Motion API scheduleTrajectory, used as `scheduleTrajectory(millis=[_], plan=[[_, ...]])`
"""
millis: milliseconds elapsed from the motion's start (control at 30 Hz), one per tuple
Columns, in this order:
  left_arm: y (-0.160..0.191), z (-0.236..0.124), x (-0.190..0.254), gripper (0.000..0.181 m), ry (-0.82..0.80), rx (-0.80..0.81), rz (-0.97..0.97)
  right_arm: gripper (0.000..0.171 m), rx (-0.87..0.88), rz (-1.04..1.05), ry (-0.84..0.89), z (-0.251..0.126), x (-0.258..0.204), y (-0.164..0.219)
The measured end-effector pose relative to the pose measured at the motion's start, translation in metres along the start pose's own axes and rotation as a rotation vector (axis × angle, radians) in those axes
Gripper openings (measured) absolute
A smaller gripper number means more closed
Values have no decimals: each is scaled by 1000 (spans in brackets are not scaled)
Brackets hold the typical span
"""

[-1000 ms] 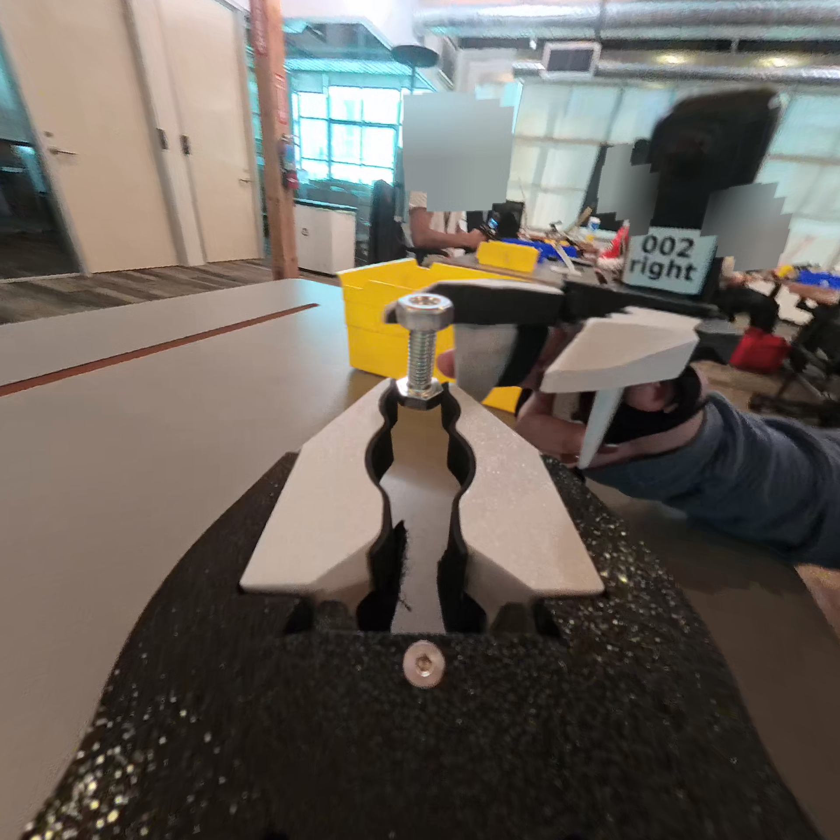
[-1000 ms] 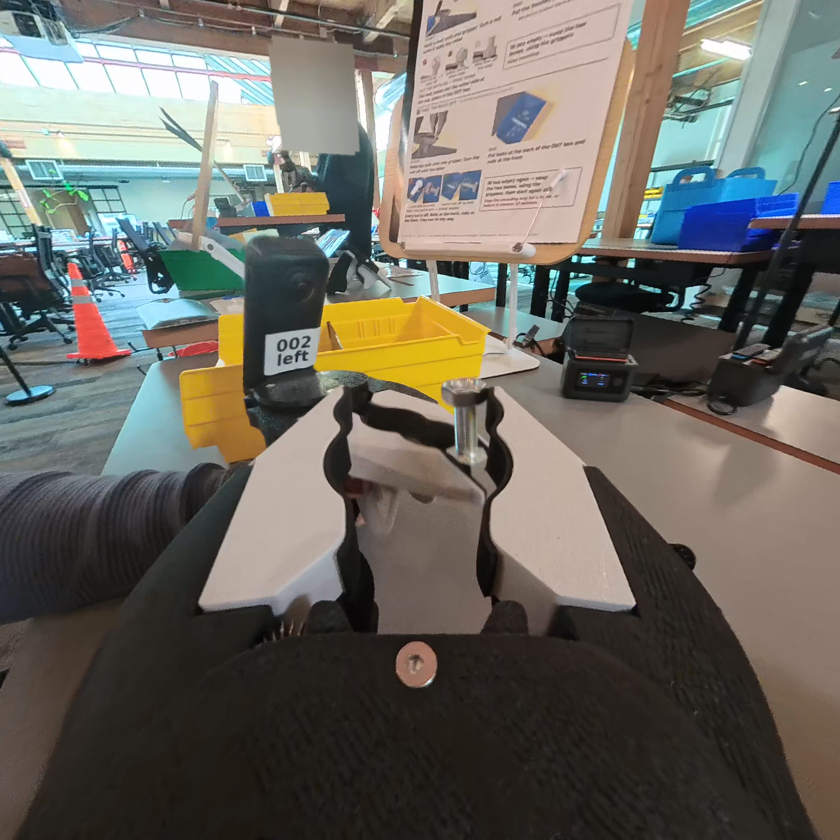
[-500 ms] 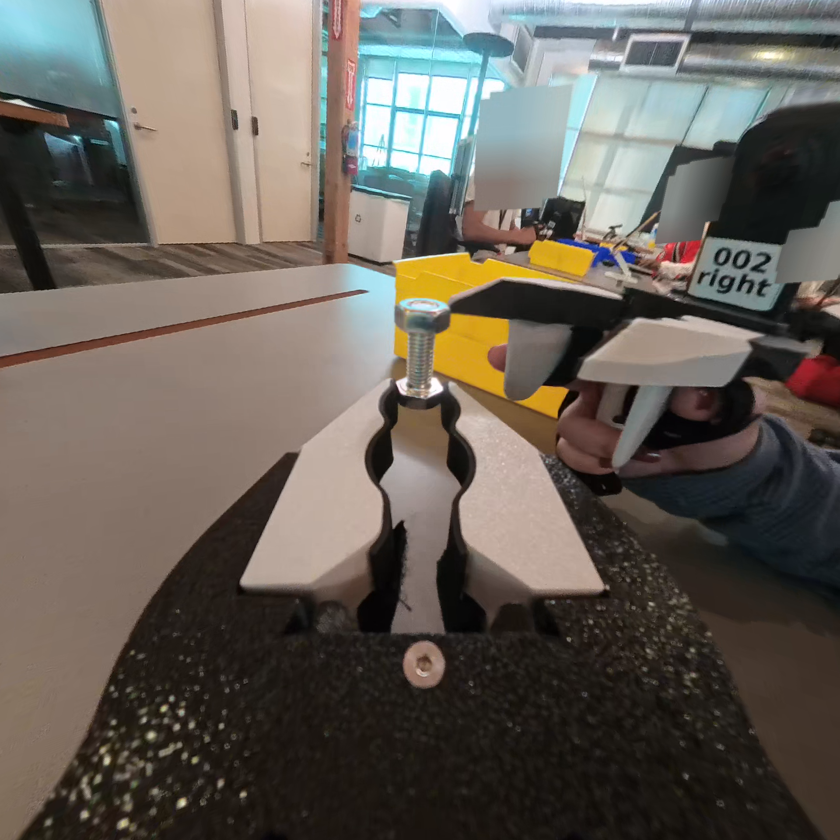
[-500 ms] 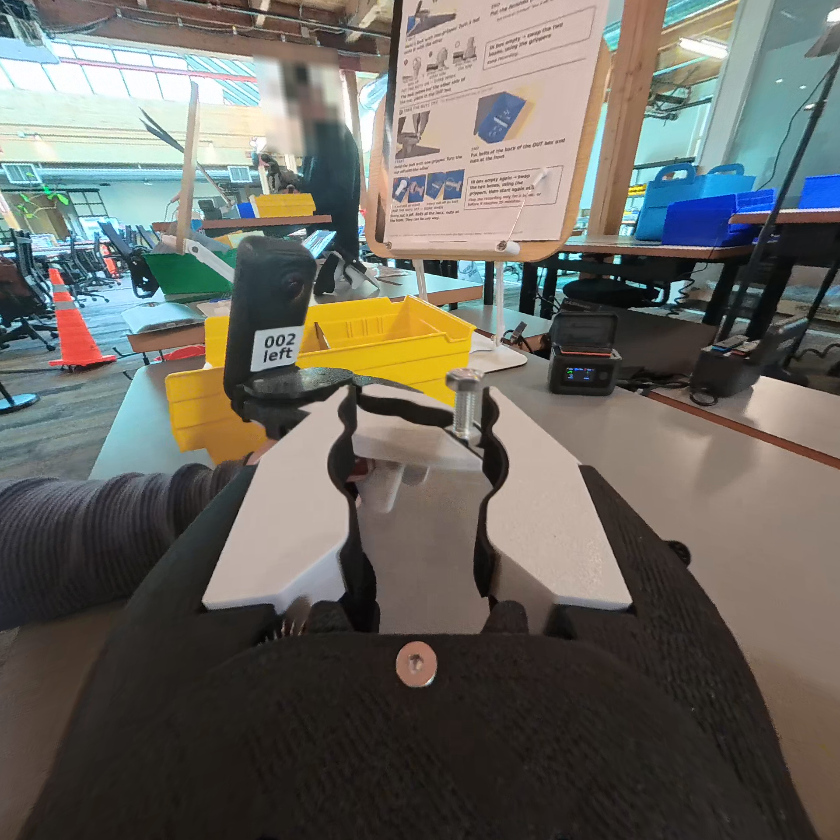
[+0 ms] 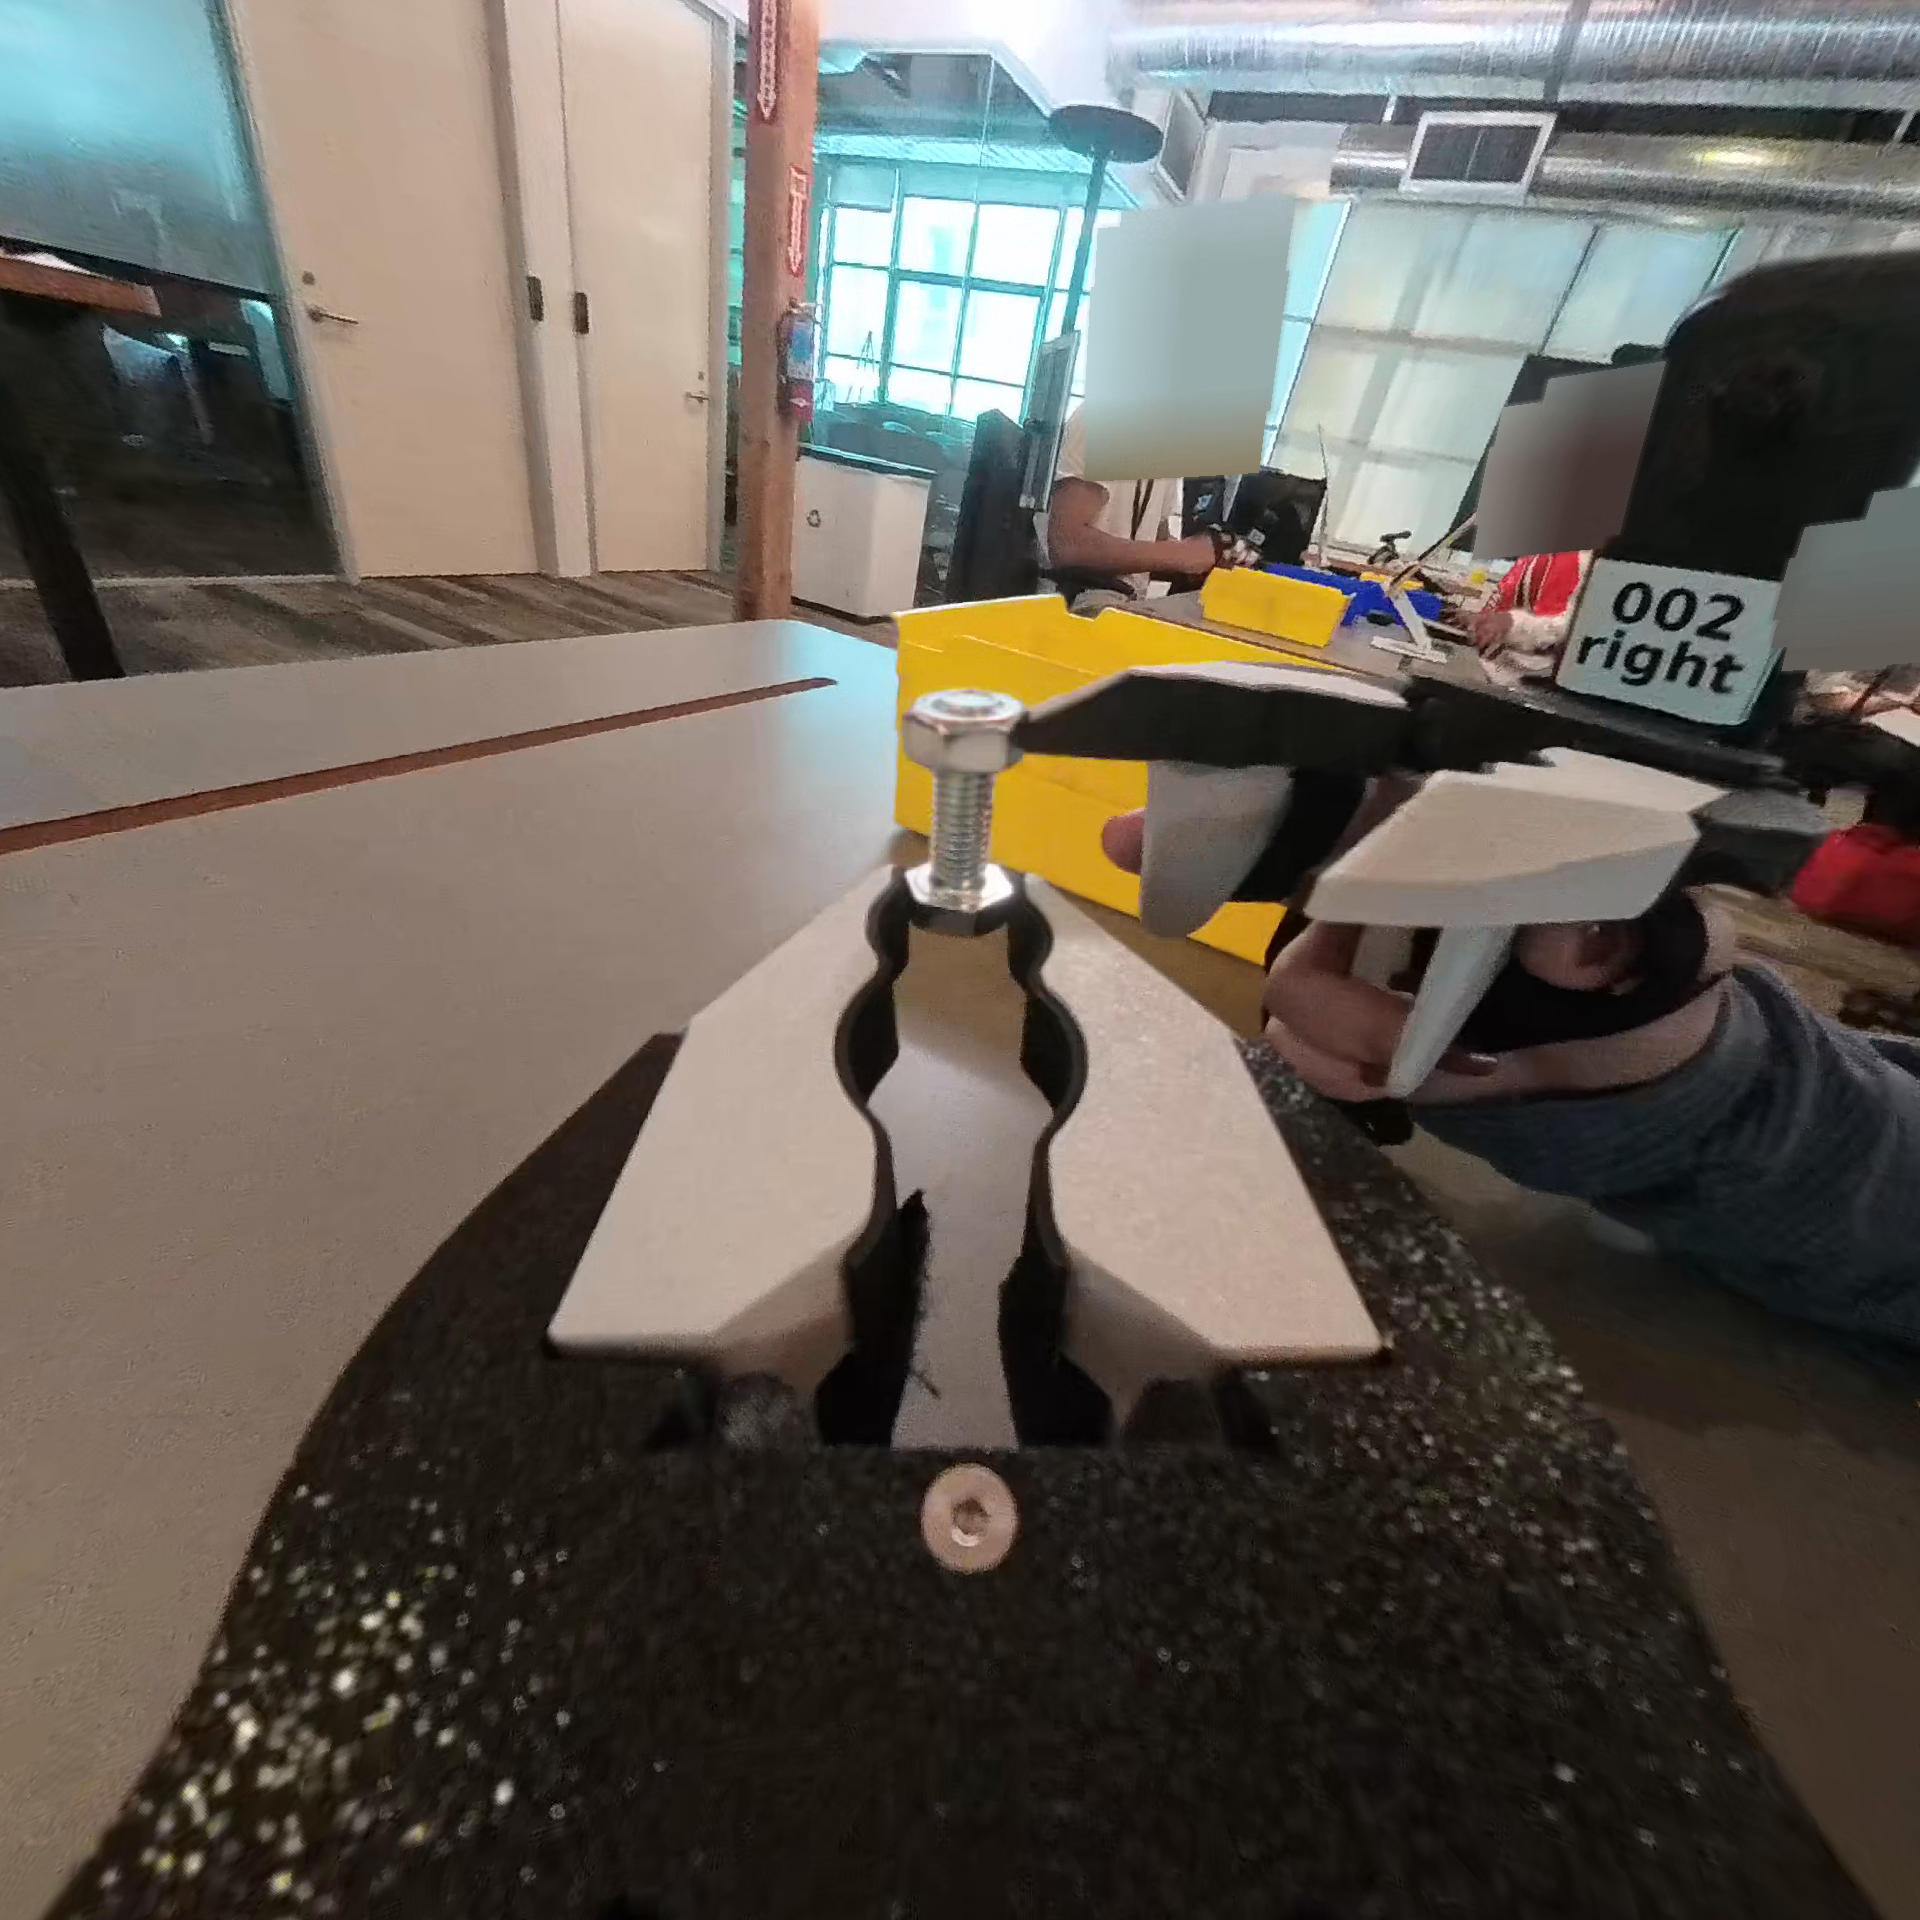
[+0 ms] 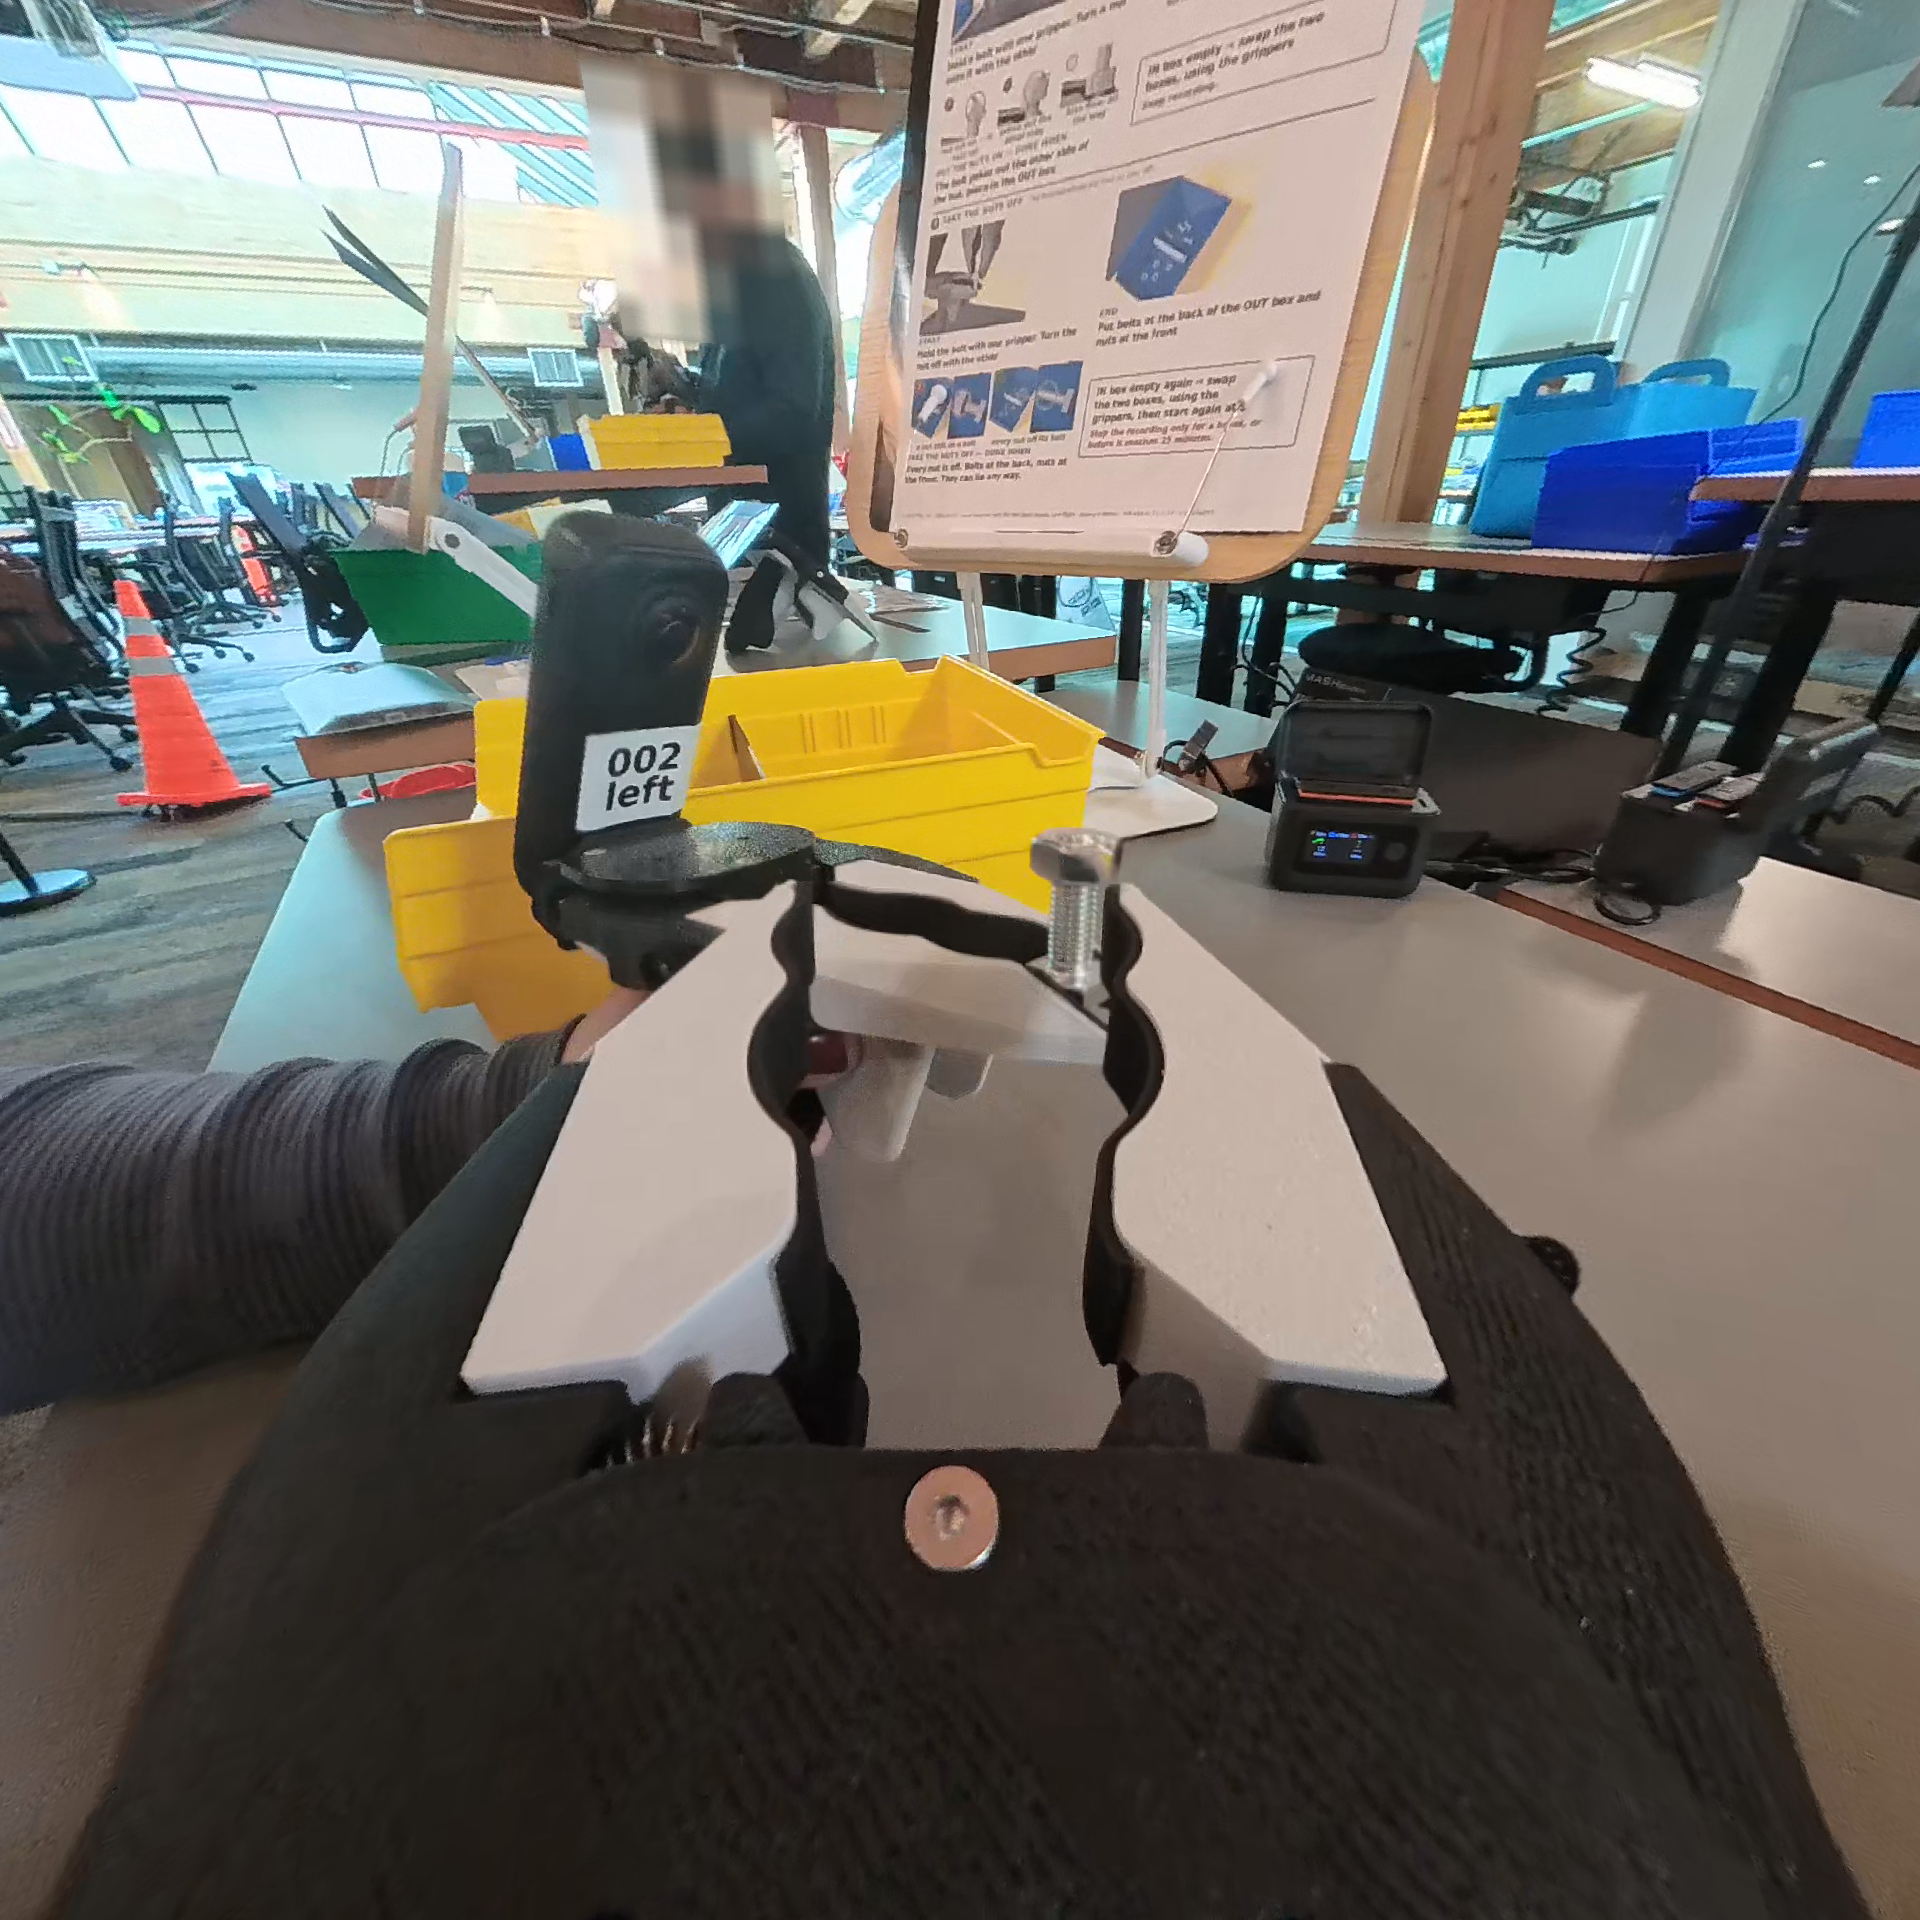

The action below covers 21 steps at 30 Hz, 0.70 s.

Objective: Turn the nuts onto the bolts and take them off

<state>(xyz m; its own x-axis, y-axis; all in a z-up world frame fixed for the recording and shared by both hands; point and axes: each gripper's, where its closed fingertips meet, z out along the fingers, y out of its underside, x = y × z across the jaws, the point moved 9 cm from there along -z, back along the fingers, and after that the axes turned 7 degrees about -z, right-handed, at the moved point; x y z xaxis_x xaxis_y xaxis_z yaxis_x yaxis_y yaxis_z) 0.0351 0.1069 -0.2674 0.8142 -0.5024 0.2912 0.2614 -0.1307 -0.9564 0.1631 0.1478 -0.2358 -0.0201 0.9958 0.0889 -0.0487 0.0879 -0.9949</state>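
In the left wrist view my left gripper (image 5: pixel 956 896) is shut on a silver nut (image 5: pixel 954 889). A silver bolt (image 5: pixel 961 790) stands upright in the nut, head up. My right gripper (image 5: pixel 1169 816) comes in from the right, jaws wide apart, with one fingertip level with the bolt head. In the right wrist view my right gripper (image 6: pixel 961 904) is open, and the bolt (image 6: pixel 1075 904) stands just inside its right fingertip. The left gripper (image 6: pixel 935 997) lies across between the fingers.
Yellow bins (image 5: pixel 997 665) stand just behind the bolt on the grey table (image 5: pixel 312 987); they also show in the right wrist view (image 6: pixel 883 769). An instruction board (image 6: pixel 1122 260) on a stand and black device cases (image 6: pixel 1351 821) sit farther back right. Left tips to right tips: about 5 centimeters.
The left gripper has swung to the left while keeping hold of the nut and bolt. The right gripper has stayed open and drawn slightly back from over the bolt head.
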Motion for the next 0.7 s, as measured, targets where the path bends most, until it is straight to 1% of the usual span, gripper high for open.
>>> scheduleTrajectory(millis=[33,133,200,267,367,400,433,500,533,600,700], plan=[[0,0,1,17,16,-2,-2,56,-2,-2,12,0,1,0],[4,6,12,17,108,-56,59,58,-1,-15,36,0,1,0],[8,11,22,17,196,-86,88,58,-1,-6,24,1,0,0],[10,14,27,17,238,-106,108,58,-3,0,7,1,-1,1],[8,12,22,17,195,-78,81,54,8,-10,-14,1,-3,-1],[6,11,19,17,167,-63,69,58,7,-15,-1,1,-3,-1],[5,9,15,17,106,-49,63,58,6,-17,2,0,-2,-1],[2,4,6,17,33,-18,37,54,12,-5,4,-2,0,-1],[1,1,4,17,23,-8,21,52,13,2,7,-2,1,-1],[2,2,6,17,44,-28,41,56,15,7,27,-2,3,0],[9,12,24,17,171,-114,145,61,16,6,17,-1,2,0]])
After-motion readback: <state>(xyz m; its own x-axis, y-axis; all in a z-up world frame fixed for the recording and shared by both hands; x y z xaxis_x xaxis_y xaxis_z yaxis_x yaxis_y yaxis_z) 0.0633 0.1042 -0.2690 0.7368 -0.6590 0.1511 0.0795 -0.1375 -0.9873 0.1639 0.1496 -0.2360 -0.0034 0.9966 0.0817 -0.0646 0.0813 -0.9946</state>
